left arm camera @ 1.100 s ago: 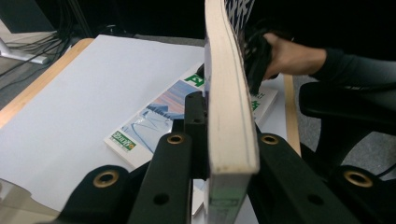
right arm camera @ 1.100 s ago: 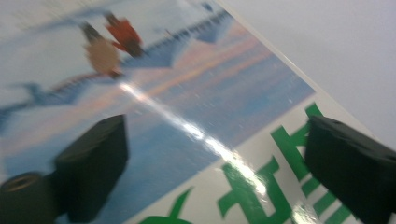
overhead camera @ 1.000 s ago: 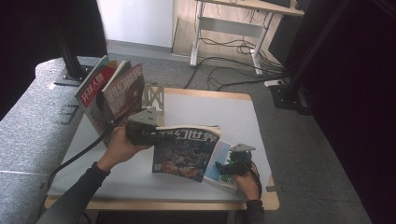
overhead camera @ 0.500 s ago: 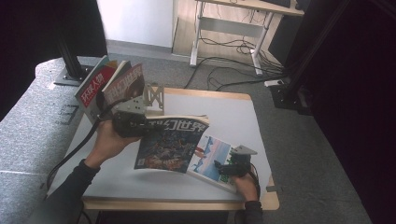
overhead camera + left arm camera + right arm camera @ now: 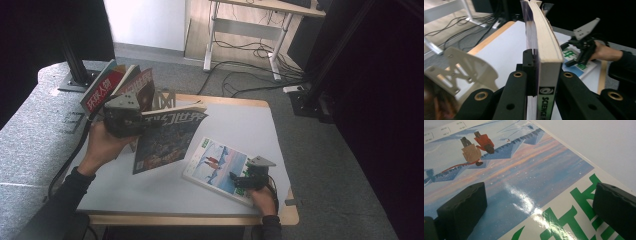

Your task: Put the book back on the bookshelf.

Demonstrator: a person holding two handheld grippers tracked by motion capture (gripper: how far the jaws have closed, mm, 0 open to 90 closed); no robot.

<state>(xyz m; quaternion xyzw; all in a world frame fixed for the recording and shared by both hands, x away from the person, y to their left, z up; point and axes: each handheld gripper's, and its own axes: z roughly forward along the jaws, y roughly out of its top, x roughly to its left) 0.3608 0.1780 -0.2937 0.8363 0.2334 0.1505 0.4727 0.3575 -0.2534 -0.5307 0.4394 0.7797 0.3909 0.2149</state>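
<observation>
High view: the left tool (image 5: 131,120) carries a dark magazine (image 5: 165,137) above the tabletop (image 5: 235,117), near the rack (image 5: 162,100); racking remains.

Left gripper view: jaws clamp its spine.

Right gripper view: jaws spread over the flat magazine (image 5: 519,177).

Our left hand (image 5: 102,142) reaches up over the left side, its dark-sleeved forearm (image 5: 60,197) slanting in from the lower corner. It carries the black two-jaw left gripper (image 5: 131,122) raised, jaws clamped tight on a thick book spine between them. Our right hand (image 5: 263,198) sits low and near, holding the black right gripper (image 5: 239,179) angled downward, jaws spread wide apart just above a glossy cover.
</observation>
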